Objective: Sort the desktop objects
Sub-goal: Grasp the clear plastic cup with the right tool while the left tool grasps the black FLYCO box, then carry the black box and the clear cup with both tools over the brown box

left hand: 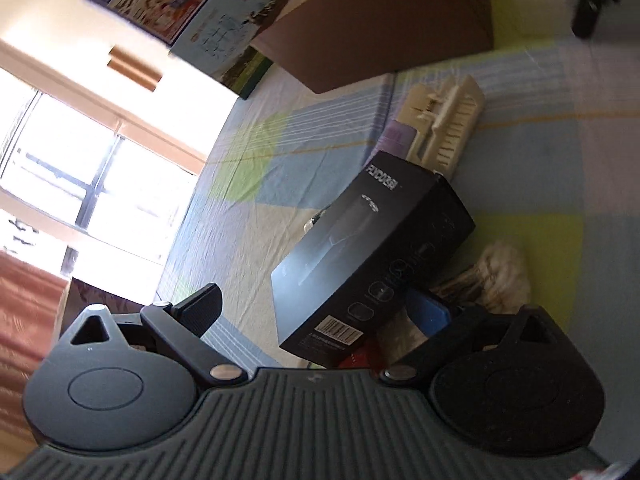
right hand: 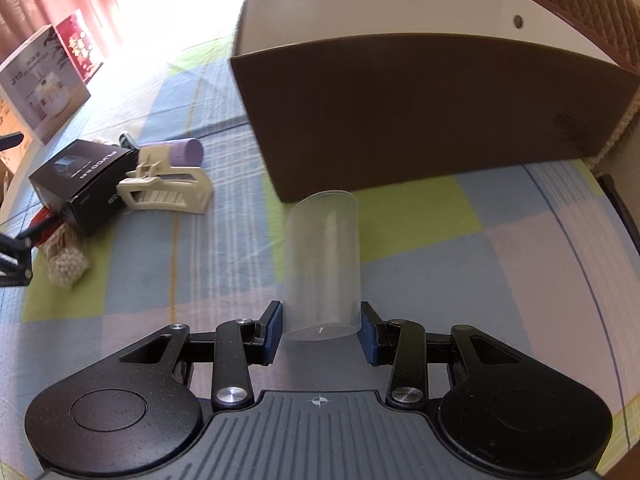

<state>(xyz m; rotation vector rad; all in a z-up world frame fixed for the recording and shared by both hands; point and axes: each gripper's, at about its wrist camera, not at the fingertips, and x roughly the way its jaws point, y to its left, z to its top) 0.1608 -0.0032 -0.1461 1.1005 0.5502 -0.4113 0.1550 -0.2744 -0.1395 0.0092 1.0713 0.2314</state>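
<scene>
Counter (right hand: 480,240): open storage box (right hand: 420,112) at far centre-right. Cup (right hand: 324,268) just before storage box's front wall, between pads of right gripper (right hand: 322,338). Cluster at counter's left: carton (right hand: 80,184), comb-like holder (right hand: 168,192) touching its right side, cylinder (right hand: 186,152) behind holder, bag of beads (right hand: 66,260) before carton. Two printed boxes (right hand: 44,80) at far left edge. Left gripper (left hand: 316,312) close before carton (left hand: 372,256).
</scene>
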